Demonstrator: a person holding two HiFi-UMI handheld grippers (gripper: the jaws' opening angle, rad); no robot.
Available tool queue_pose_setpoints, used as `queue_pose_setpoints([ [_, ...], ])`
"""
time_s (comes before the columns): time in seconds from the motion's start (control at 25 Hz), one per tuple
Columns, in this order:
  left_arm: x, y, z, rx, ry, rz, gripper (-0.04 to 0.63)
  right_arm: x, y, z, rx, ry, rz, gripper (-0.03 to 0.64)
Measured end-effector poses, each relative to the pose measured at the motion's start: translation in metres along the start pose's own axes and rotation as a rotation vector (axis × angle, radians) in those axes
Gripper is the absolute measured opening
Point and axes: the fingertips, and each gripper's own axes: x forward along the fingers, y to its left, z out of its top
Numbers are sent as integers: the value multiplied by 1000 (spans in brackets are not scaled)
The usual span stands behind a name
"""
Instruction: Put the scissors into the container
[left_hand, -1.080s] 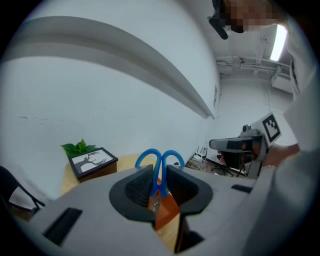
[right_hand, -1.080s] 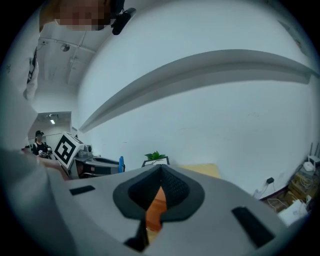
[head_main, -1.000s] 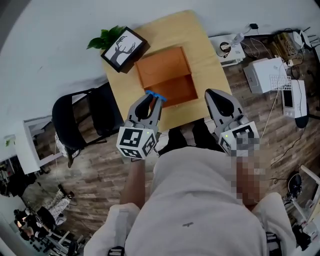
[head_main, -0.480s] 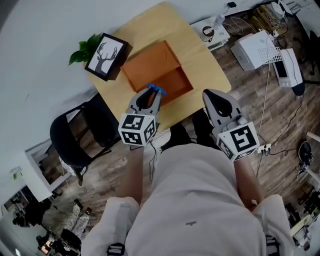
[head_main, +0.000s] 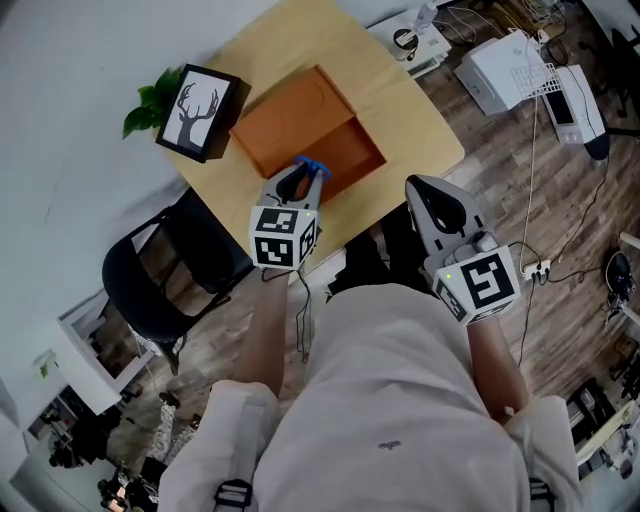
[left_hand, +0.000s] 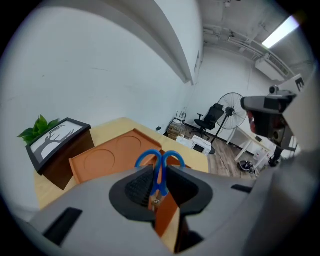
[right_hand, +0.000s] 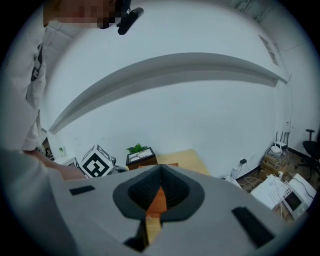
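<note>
Blue-handled scissors (head_main: 311, 165) stick out of my left gripper (head_main: 304, 177), which is shut on them, handles pointing forward. They hang over the near edge of the orange container (head_main: 345, 150) on the wooden table (head_main: 420, 110). In the left gripper view the scissors (left_hand: 160, 179) are pinched between the jaws, with the container (left_hand: 112, 159) just beyond. My right gripper (head_main: 420, 187) hovers shut and empty off the table's near right edge. The right gripper view shows that gripper (right_hand: 160, 169) with its pads together.
A framed deer picture (head_main: 197, 110) with a green plant (head_main: 143, 108) stands at the table's far left corner. A black chair (head_main: 165, 280) sits left of the table. A printer (head_main: 505, 68), cables and boxes lie on the floor to the right.
The head view has swung, so the table sits higher and more tilted in the frame. My left gripper has edged forward with the scissors toward the container. The right gripper has hardly moved.
</note>
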Motion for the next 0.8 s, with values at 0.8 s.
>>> queue_pose_setpoints([
  [0.8,65,-17,-25,181,123,-70,80,-7,-18,-21,50,40,-61,-2],
])
